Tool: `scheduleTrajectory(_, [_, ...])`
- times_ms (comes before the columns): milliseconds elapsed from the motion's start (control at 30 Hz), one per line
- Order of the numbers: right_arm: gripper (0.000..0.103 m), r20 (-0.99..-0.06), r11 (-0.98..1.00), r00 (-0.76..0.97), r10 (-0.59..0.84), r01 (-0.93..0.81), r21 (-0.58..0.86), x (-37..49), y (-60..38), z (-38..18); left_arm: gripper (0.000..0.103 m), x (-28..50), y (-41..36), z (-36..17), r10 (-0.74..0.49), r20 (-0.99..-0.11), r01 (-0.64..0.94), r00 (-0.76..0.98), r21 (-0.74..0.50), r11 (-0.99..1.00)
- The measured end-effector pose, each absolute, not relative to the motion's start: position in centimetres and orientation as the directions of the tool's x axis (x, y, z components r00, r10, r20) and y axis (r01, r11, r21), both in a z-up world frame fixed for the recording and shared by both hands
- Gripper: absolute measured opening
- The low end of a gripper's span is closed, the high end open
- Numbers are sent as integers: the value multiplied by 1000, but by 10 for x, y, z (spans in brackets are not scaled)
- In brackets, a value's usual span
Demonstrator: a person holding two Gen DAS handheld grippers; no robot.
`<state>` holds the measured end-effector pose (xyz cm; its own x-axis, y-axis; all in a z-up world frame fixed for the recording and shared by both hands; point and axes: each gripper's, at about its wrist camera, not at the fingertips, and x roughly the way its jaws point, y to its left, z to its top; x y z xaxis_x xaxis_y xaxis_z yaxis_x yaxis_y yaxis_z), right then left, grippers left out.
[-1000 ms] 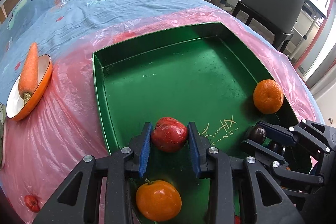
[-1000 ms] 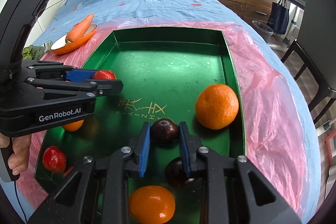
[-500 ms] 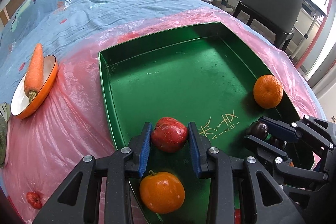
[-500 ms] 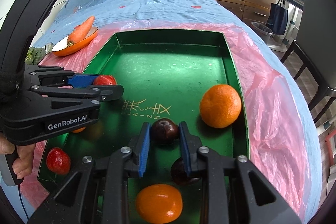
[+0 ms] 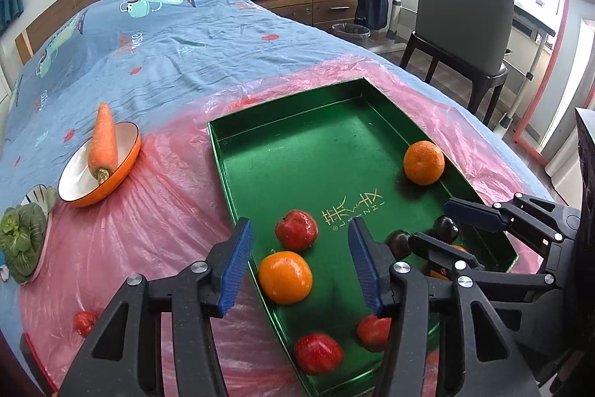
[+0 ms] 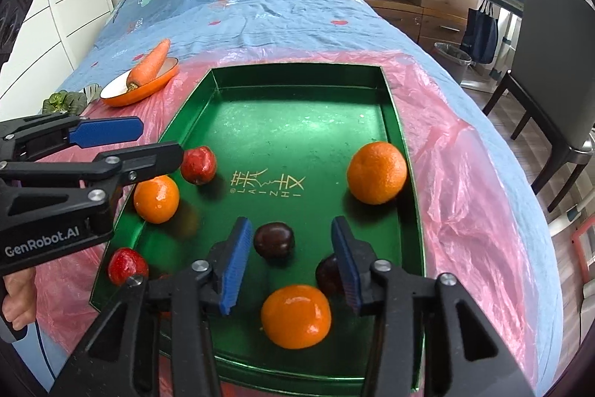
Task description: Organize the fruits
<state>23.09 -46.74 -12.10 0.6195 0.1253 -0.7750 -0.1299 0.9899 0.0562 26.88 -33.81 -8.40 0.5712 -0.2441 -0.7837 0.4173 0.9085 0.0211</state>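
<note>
Left gripper (image 5: 301, 263) wide open, nothing between the blue pads (image 5: 236, 265). Just ahead, lying on the tray floor: a red apple (image 5: 296, 230), free of both pads. Nearer the camera and beside the left tray wall: an orange (image 5: 285, 277). Below the right finger, two more red fruits (image 5: 318, 353) near the tray's front edge, one partly hidden by the finger.

Right gripper (image 6: 290, 261) likewise spread wide, holding nothing. Between the fingertips and slightly to the left: a dark plum (image 6: 274, 240), resting on the floor, touching neither pad. Second plum (image 6: 329, 274) half hidden behind the right pad. Close to the camera, between the fingers: another orange (image 6: 296, 316). Further right, against the tray's right wall: a third orange (image 6: 377, 172).

Green tray (image 6: 297, 121) rectangular, shallow-walled, gold lettering printed mid-floor, far half bare. Tray lying on a pink plastic sheet (image 6: 457, 173) spread over a blue bedspread (image 6: 253, 2).

Outside the tray, on the sheet at left: an orange bowl (image 5: 98, 175) with a carrot (image 5: 104, 142) leaning across it, tip over the rim. Beside that, leafy greens (image 5: 20, 240) on a small dish. Small red fruit (image 5: 84, 322) alone on the sheet near the left gripper's body.

Beyond the bed: grey chair (image 5: 466, 21), wooden drawers, black backpack.
</note>
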Motion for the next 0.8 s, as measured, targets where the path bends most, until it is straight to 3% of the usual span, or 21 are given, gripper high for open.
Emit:
scheduleTrajectory(133, [85,-768,991,629,120,-116,60,218,-466,-110,48,250,-327,-72,-234,-773,399,589,27,916])
scheduleTrajectory(233, [102,-762,993,637,116,-103,64,207,-464,-100,48,235,-317,-66,-235,-768,386,596,18,922])
scheduleTrajectory(800, [103,-720,992,684,121,-99,73,127,-427,-47,48,135,-246,-44,-243,-766,344,595,-31,939])
